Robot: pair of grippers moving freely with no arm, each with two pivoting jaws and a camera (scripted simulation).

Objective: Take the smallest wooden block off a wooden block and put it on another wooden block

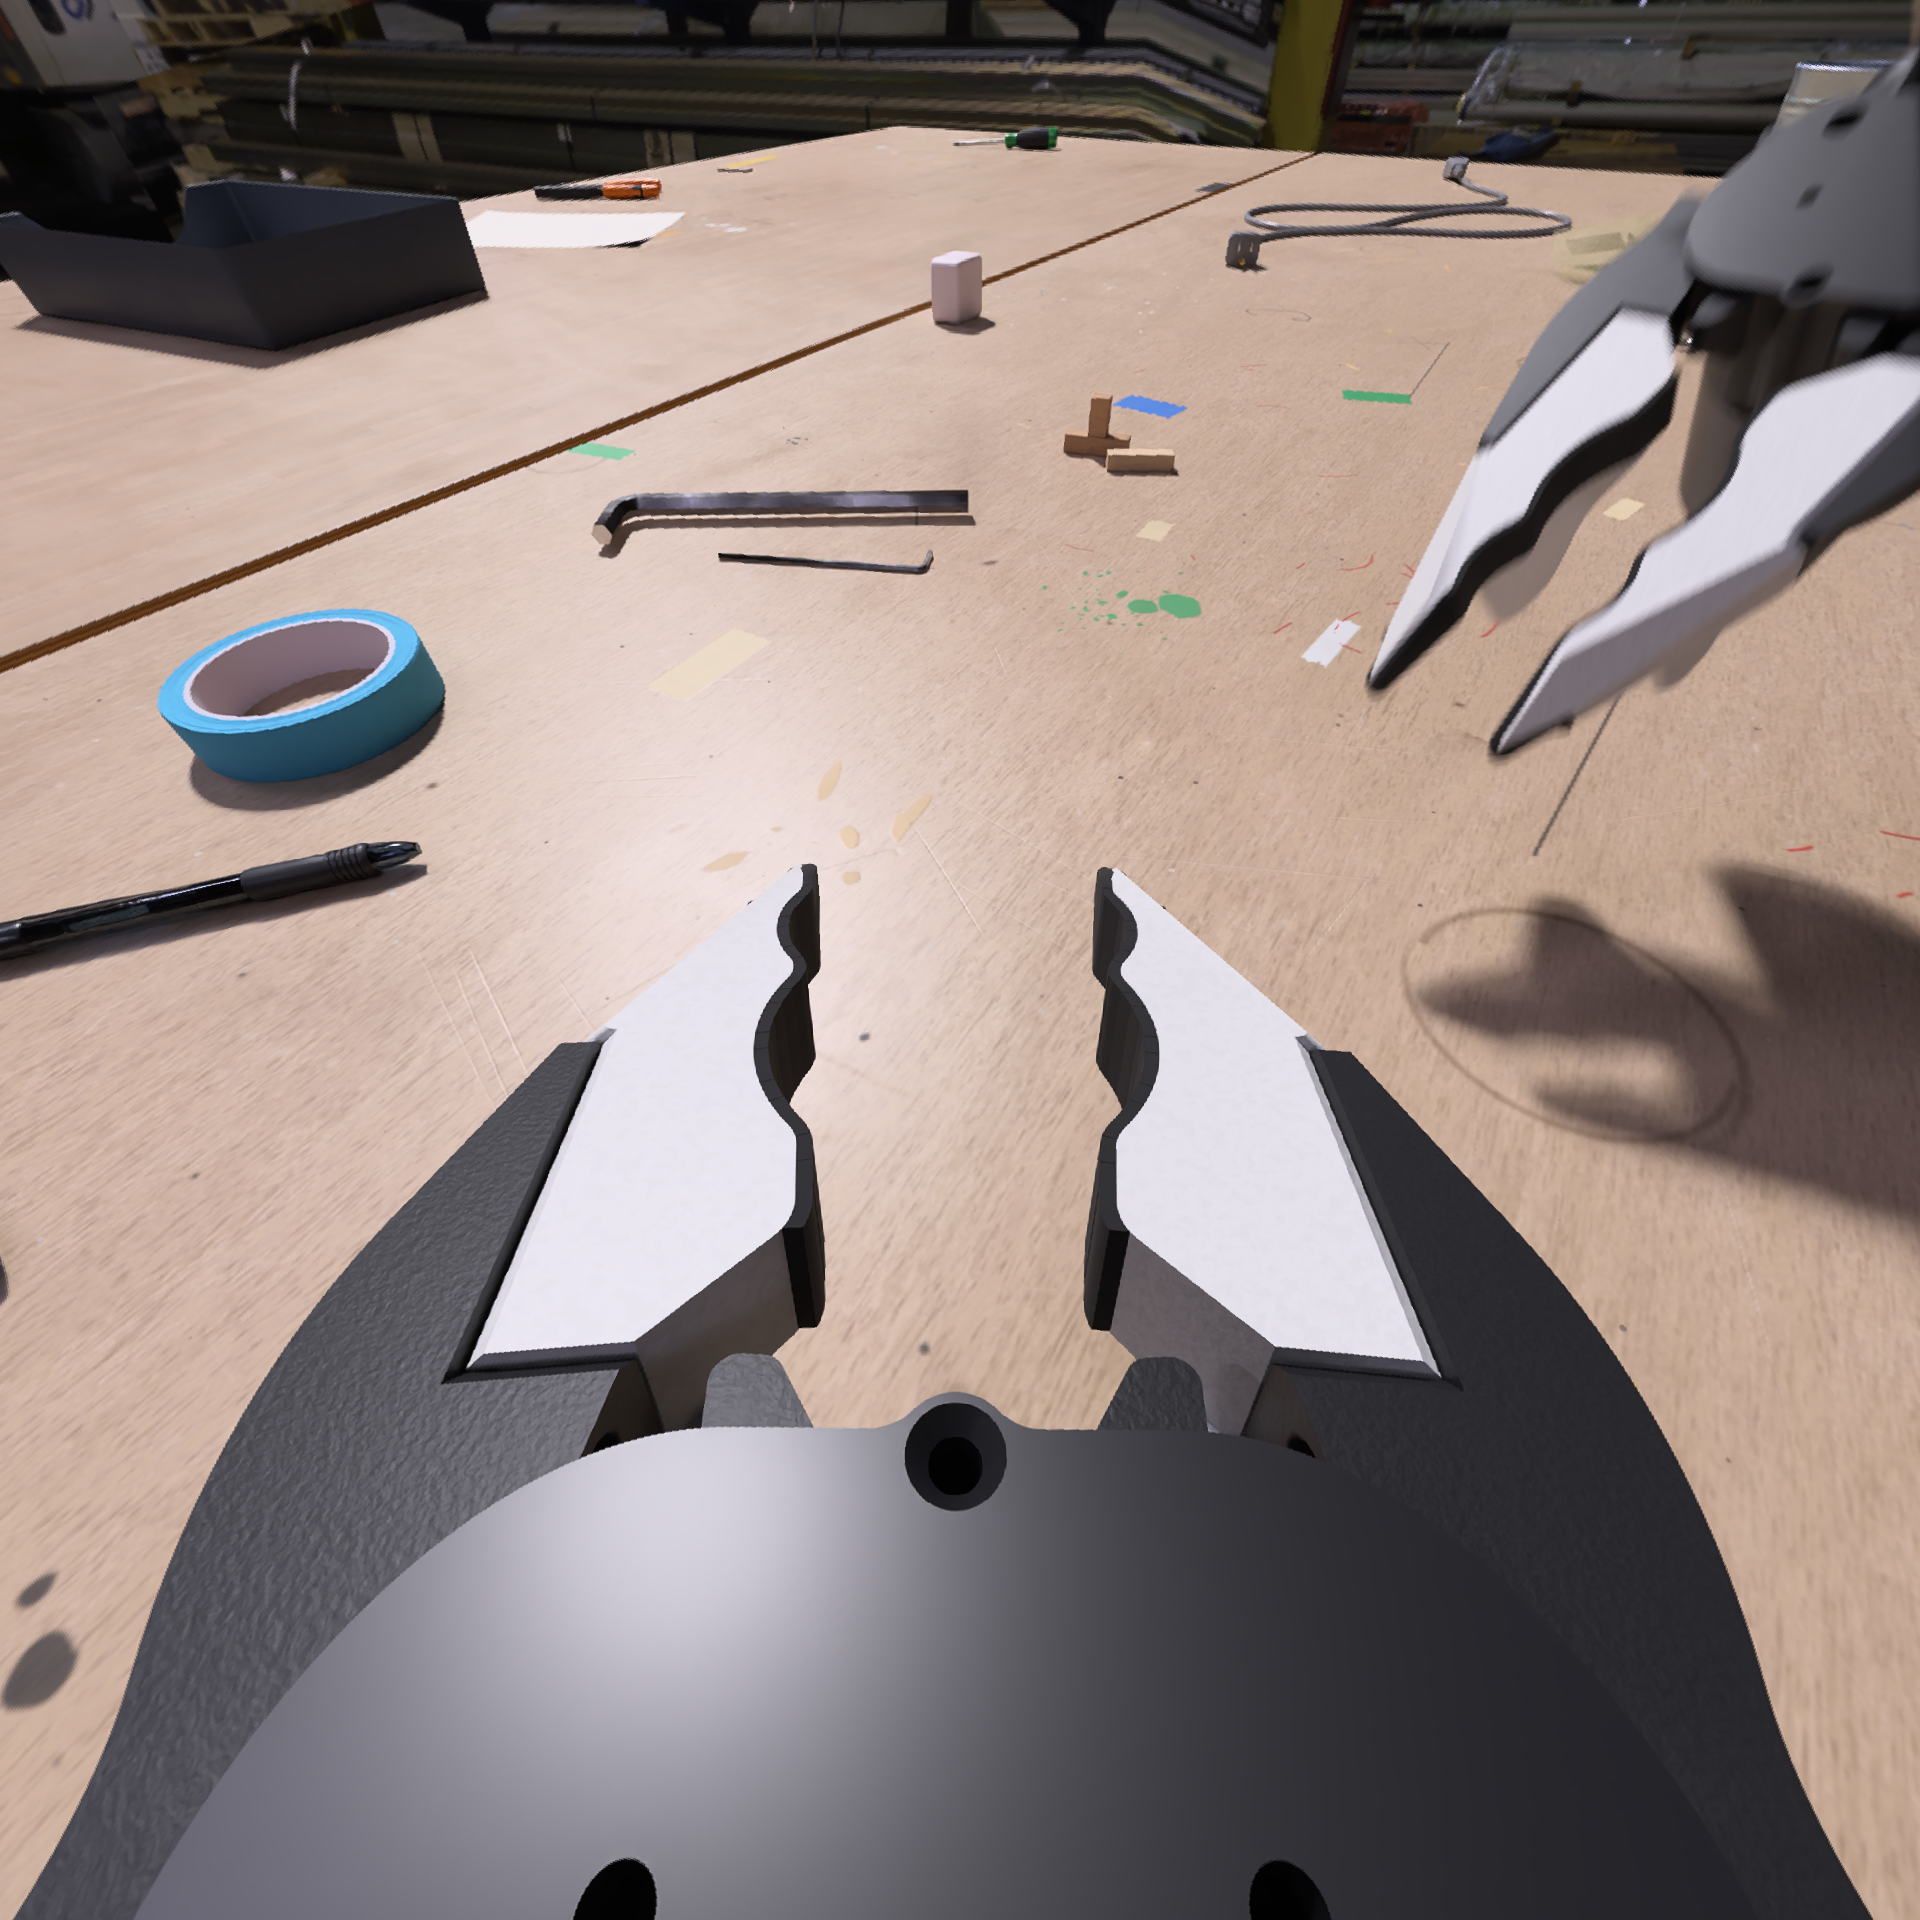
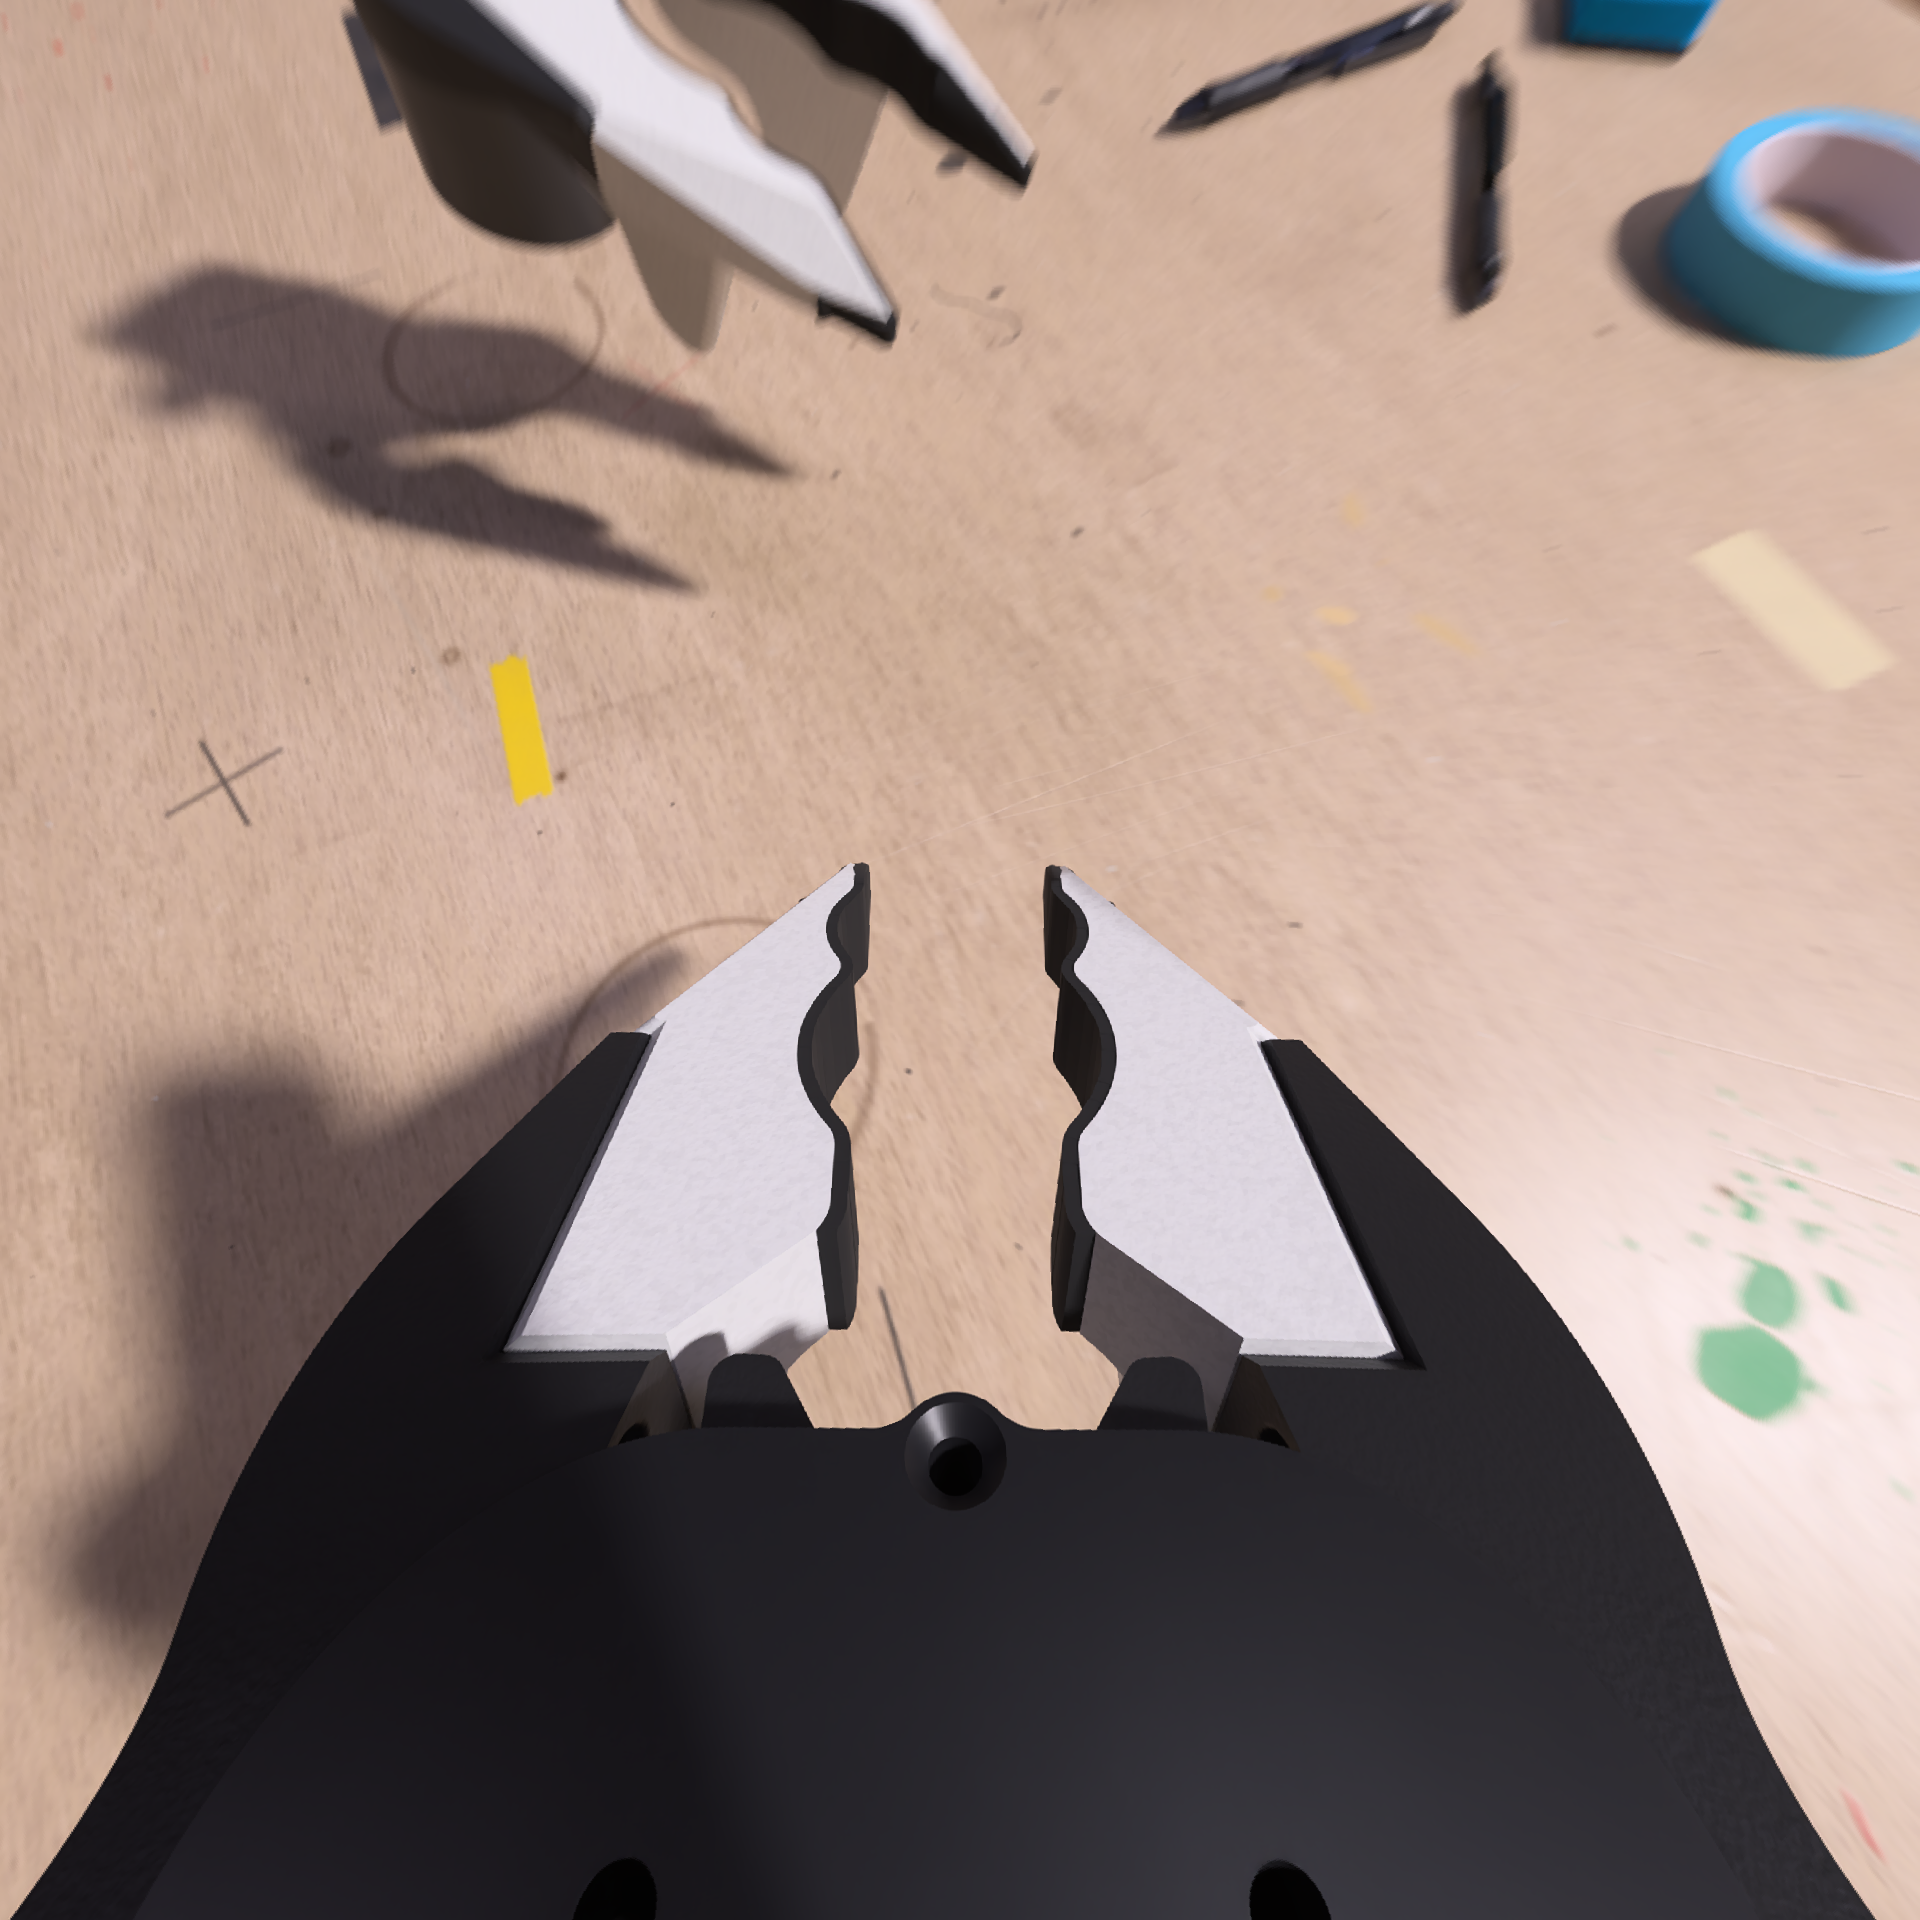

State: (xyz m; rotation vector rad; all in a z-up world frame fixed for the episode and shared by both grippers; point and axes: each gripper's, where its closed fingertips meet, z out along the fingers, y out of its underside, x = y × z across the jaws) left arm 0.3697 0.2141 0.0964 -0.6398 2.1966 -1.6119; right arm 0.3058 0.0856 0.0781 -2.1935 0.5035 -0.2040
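Observation:
In the left wrist view, a small upright wooden block (image 1: pixel 1100 417) stands on a flat brown block (image 1: pixel 1093 445), with a paler block (image 1: pixel 1141 459) lying beside it, far ahead on the table. My left gripper (image 1: pixel 956 873) is open and empty, well short of them. My right gripper (image 1: pixel 1439 717) shows at the upper right, open and empty, above the table. In the right wrist view my right gripper (image 2: pixel 956 871) is open over bare table; the left gripper (image 2: pixel 956 249) shows at the top. No block shows in that view.
A blue tape roll (image 1: pixel 301 691), a black pen (image 1: pixel 208 891), two hex keys (image 1: pixel 779 507), a white block (image 1: pixel 956 286), a dark tray (image 1: pixel 239 260) and a grey cable (image 1: pixel 1403 220) lie on the table (image 1: pixel 935 727). The tape roll (image 2: pixel 1808 234) also shows in the right wrist view.

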